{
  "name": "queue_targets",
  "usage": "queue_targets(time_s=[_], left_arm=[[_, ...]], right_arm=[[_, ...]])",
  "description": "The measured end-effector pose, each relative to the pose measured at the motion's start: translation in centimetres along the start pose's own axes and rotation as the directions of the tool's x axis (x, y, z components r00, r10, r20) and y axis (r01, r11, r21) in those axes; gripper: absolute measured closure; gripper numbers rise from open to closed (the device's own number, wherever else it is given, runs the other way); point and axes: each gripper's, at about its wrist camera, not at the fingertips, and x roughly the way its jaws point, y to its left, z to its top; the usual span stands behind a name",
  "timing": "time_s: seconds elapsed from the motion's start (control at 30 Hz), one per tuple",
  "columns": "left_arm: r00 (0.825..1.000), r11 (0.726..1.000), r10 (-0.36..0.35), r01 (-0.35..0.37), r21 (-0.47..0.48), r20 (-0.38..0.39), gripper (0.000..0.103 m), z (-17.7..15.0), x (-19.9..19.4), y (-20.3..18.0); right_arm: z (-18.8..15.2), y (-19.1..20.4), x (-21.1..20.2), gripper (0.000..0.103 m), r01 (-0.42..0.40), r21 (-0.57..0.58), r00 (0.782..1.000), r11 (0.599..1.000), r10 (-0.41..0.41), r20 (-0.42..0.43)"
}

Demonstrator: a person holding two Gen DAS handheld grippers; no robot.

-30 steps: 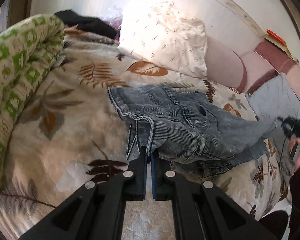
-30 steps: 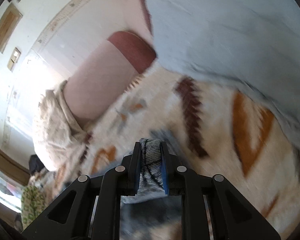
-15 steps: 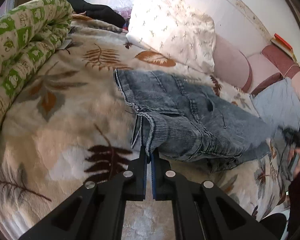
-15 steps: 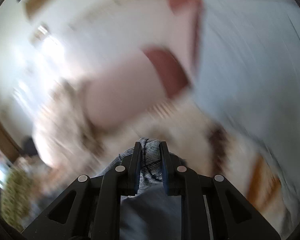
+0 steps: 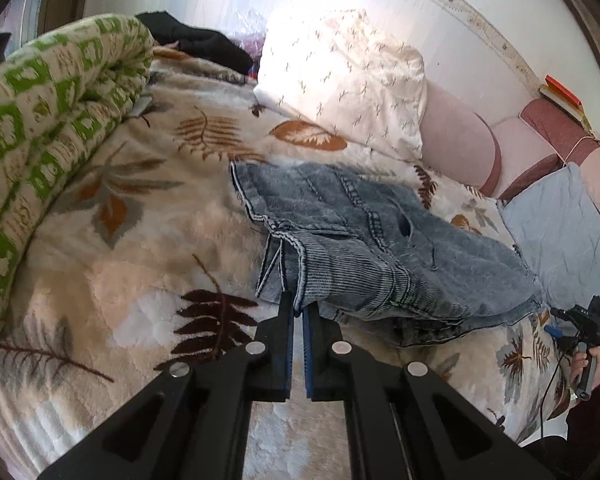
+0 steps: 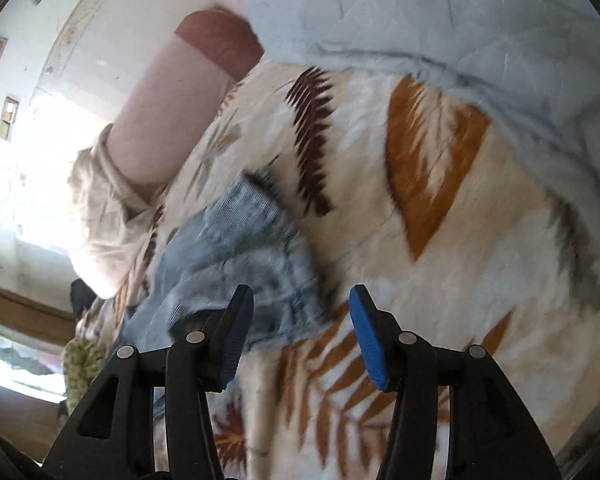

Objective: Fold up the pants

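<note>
- Fingers first: our left gripper (image 5: 299, 312) has its fingers pinched closed on a hem of the denim pants (image 5: 364, 248); our right gripper (image 6: 300, 320) has its fingers spread wide with nothing between them, a frayed pants edge (image 6: 260, 264) lying just ahead of the left finger.
- Just beyond the left fingers, the pants lie partly doubled on the bed's plush leaf-print blanket (image 5: 140, 272).
- Risk, as we judge it: with only one corner held, any pull could drag the layers askew, since the deep pile likely grips the cloth.
- Denim looks stiff, ribbed and acid-washed, with thick seams and a small tear; folds may spring back.
- Motion blur in the right view suggests fast movement, which could snag the frayed edge.
</note>
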Motion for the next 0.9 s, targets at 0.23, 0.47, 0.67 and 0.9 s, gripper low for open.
queue_targets(time_s=[0.23,0.47,0.67,0.9], left_arm=[[0.999,0.998,0.018,-0.017,-0.053,0.028,0.097,0.1,-0.7,0.9],[0.997,0.991,0.071,-0.074,-0.107,-0.036,0.098,-1.7,1.2,3.3],[0.991,0.956,0.121,-0.134,-0.262,-0.065,0.098,-2.6,0.3,8.8],[0.995,0.979,0.098,-0.092,-0.182,0.027,0.098,-1.8,-2.9,6.3]], right_arm=[[-1.5,-0.3,1.6,0.046,-0.170,0.200,0.977,0.965,0.192,-0.092],[-1.6,1.0,4.8,0.031,-0.221,0.349,0.962,0.911,0.263,-0.077],[-1.8,0.8,6.1,0.044,-0.216,0.424,0.970,0.880,0.242,-0.007],[-2.5,2.9,3.4,0.092,-0.057,0.209,0.996,0.976,0.041,0.079]])
